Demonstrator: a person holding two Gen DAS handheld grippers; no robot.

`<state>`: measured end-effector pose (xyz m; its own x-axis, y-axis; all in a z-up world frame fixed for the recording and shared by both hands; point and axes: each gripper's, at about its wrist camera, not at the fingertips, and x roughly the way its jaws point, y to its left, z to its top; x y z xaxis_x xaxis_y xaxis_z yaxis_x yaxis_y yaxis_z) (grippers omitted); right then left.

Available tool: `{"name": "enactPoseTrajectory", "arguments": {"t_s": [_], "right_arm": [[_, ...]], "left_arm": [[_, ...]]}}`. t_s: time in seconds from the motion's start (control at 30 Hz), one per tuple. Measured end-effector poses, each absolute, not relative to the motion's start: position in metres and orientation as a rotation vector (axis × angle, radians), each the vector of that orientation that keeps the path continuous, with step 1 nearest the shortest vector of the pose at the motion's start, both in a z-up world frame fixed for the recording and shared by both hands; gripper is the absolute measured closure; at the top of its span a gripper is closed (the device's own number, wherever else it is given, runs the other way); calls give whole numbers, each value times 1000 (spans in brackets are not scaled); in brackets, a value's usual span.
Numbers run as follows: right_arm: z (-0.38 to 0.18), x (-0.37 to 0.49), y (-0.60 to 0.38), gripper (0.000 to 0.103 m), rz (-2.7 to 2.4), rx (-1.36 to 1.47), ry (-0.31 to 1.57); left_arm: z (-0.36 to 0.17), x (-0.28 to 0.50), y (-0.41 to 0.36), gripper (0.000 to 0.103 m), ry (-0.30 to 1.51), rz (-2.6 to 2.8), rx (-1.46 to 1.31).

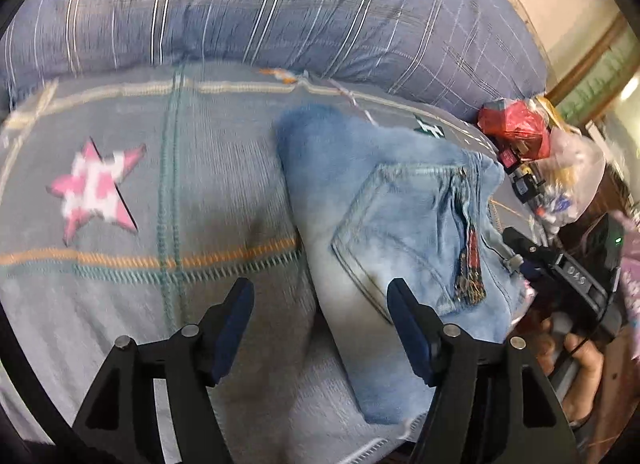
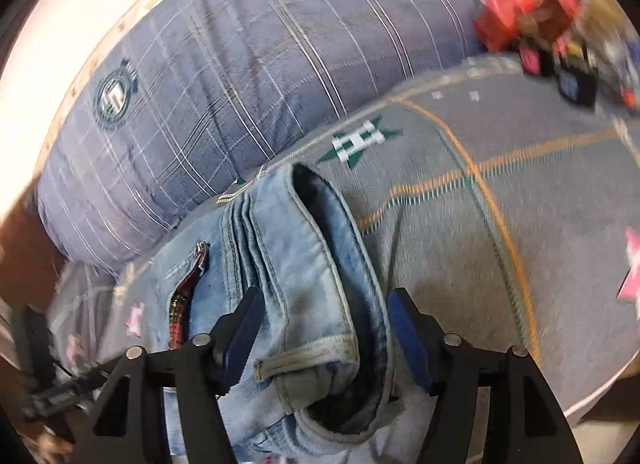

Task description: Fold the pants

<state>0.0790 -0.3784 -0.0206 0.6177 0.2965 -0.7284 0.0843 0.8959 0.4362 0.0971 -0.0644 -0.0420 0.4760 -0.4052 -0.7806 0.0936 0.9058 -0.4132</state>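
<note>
The light blue denim pants (image 1: pixel 384 223) lie folded in a compact bundle on the grey bed cover (image 1: pixel 160 199), back pocket up. My left gripper (image 1: pixel 320 304) is open, its fingers astride the bundle's near left edge, holding nothing. In the right wrist view the pants (image 2: pixel 296 264) show their waistband and a belt loop. My right gripper (image 2: pixel 324 320) is open with the waistband end lying between its fingers, which do not clamp it. The right gripper's body and the person's hand show in the left wrist view (image 1: pixel 568 264), beside the bundle.
A large blue plaid pillow (image 1: pixel 280 11) lies along the back of the bed. A red plastic bag (image 1: pixel 516 127) and small clutter sit at the far corner. The cover has pink (image 1: pixel 96 187) and green (image 2: pixel 360 139) star patches. The bed edge (image 2: pixel 600 392) is at the lower right.
</note>
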Motion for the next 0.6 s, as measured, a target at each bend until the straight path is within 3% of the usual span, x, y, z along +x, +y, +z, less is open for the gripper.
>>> {"name": "enactPoseTrajectory", "arguments": {"t_s": [0.23,0.33,0.47,0.6], "right_arm": [[-43,87,-357,34,47,242,1054],[-44,90,-358,24,13,230,1062],[-36,85,-363,24,35,274,1022],[-26,60,-386,24,127,506,935]], "left_arm": [[-72,77,-108,33,1064,-329,-225],[-73,67,-115,33,1023,-319,-175],[-71,78,-99,33,1068,-356,-281],[-61,96,-84,33,1041,-330,-313]]}}
